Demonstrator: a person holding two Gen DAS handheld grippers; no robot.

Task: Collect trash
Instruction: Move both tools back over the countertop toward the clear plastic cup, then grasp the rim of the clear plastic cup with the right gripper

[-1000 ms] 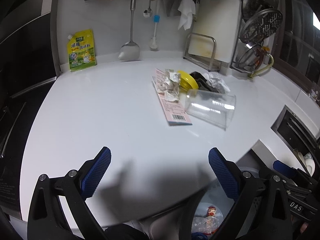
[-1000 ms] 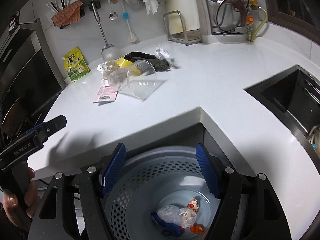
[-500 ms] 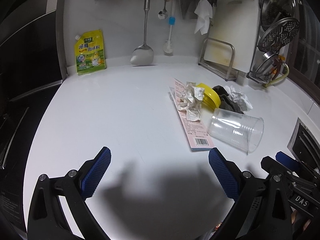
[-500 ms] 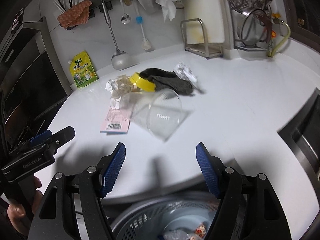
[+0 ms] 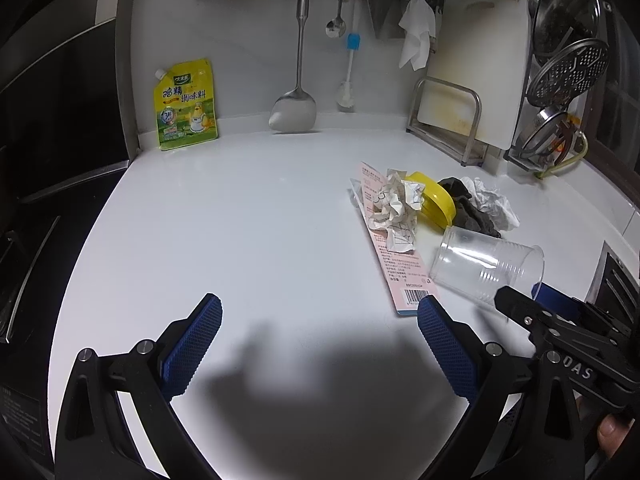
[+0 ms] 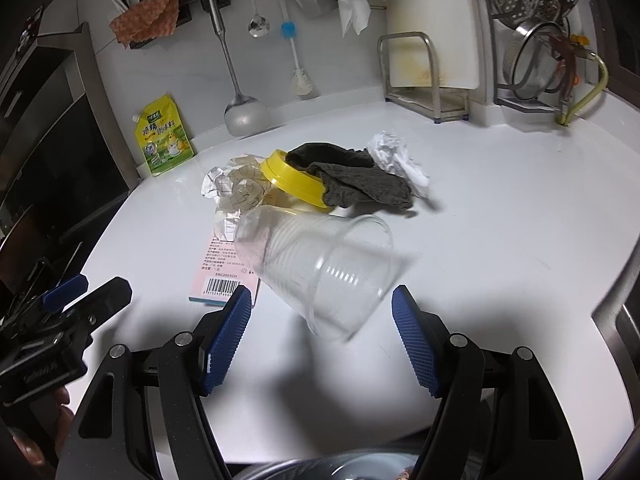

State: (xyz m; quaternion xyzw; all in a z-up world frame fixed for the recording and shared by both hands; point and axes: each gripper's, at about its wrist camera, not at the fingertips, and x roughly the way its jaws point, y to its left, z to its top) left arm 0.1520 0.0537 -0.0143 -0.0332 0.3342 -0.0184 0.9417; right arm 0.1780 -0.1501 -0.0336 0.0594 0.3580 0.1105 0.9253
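Counter [image 6: 500, 220]: we see a white worktop carrying all the litter.
Left gripper [image 5: 318, 322]: we read its jaws as wide, nothing between them, over bare counter.
Right gripper [image 6: 322, 312]: we read its jaws as wide, not gripping; the cup's mouth lies just ahead of the pads.
Plastic cup [image 6: 320, 268]: clear, on its side, mouth toward the right gripper.
Pink card [image 5: 394, 248]: flat, beside the cup.
Grey cloth [image 6: 356, 182]: draped over the yellow lid [image 6: 288, 180].
Crumpled paper [image 5: 396, 204]: resting on the card.
White wad [image 6: 394, 156]: touching the cloth.
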